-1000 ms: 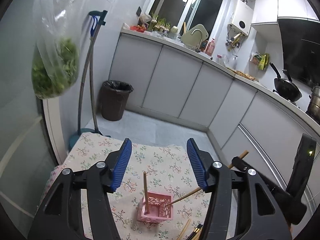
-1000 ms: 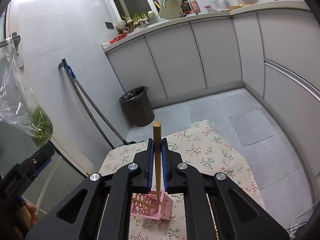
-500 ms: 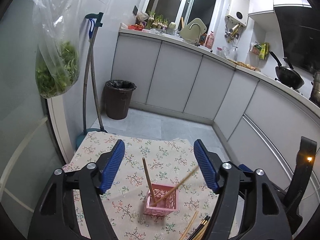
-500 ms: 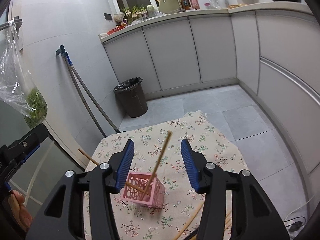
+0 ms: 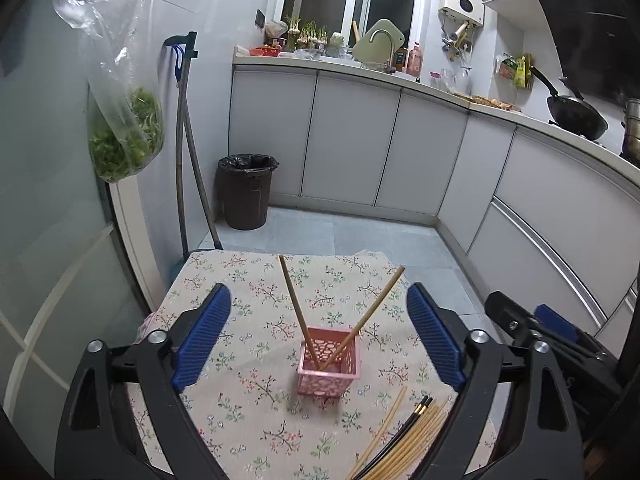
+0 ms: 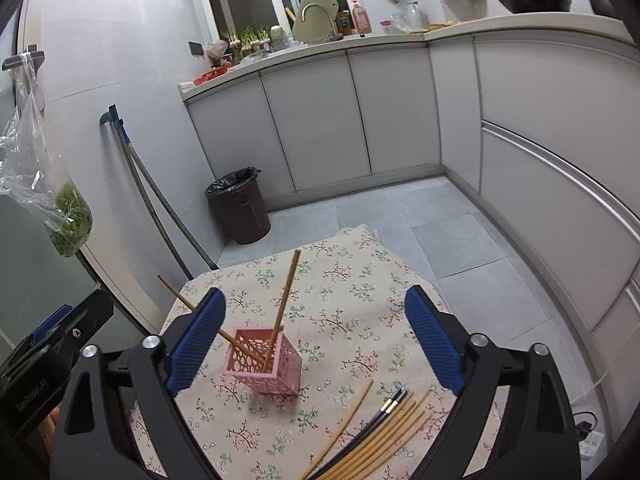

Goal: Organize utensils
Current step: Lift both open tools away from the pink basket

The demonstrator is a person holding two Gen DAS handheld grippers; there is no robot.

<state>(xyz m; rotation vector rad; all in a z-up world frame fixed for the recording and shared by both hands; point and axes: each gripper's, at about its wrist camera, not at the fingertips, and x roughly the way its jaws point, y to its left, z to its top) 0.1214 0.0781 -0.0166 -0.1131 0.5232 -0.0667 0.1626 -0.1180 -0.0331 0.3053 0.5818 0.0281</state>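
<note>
**Chopsticks: two in the holder, the bundle left on the cloth**

Chopsticks were the job. Two wooden ones (image 5: 352, 330) stood crossed in the pink lattice holder (image 5: 329, 366), leaning apart, tips in the bottom. The rest, a loose bundle of wooden chopsticks (image 6: 376, 438) with a dark pair (image 6: 386, 410) among them, lay flat on the cloth near the holder, not touching it. Judged early: most sticks not yet stowed.

Left gripper (image 5: 318, 338) and right gripper (image 6: 314, 338) had both just been opening; jaws stood wide apart, nothing between the pads, holder in front of both.

Surface: small table under a floral tablecloth (image 5: 244, 408), holder near its middle. Room: narrow kitchen, grey cabinets (image 5: 352, 140), tiled floor, black bin (image 5: 246, 190), mop against the wall, bag of greens (image 5: 126, 136) hanging, wok (image 5: 576, 118) on the counter.
</note>
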